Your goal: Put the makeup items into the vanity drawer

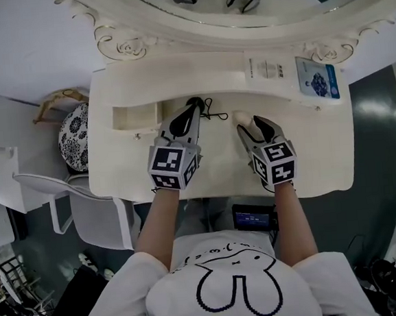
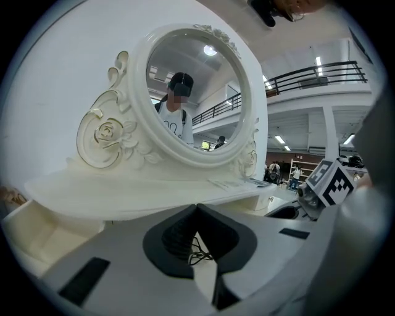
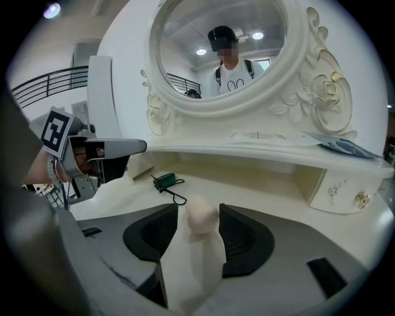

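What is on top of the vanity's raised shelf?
At its right end lie a white card and a blue-pictured card. The mirror frame hides the shelf's back.

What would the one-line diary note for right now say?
left gripper: shut, nothing held | right gripper: open, sponge between jaws | drawer: open | green corded thing: on table

It looked like a big open hall, not a home: a mezzanine railing (image 2: pixel 290 80), ceiling lights (image 2: pixel 281 139) and distant shelving (image 2: pixel 295 169) showed beyond the ornate vanity mirror (image 2: pixel 192 92).
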Available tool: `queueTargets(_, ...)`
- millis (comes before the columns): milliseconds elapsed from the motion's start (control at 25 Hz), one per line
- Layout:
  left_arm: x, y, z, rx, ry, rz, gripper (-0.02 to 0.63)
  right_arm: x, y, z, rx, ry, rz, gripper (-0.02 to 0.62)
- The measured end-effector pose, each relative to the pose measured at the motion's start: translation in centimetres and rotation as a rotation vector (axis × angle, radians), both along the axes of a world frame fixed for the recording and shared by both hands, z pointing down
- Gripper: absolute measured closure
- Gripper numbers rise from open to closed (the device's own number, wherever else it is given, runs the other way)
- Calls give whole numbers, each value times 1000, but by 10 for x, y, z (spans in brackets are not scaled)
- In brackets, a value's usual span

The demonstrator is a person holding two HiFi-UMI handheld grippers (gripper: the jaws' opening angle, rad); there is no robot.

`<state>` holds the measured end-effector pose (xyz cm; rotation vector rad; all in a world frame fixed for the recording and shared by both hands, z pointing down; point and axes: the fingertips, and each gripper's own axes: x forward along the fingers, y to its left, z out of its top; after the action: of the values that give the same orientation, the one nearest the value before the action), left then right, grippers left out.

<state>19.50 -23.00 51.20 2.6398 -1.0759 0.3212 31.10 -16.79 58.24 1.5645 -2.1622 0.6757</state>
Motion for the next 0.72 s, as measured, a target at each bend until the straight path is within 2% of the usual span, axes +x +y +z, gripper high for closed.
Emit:
queueTargets(280, 3, -2, 10, -18, -15, 4, 601, 2, -6, 12, -26, 18, 2, 408)
queueTargets(720, -2, -2, 4, -10, -11, 0, 601, 2, -6, 1, -3, 34, -2, 431)
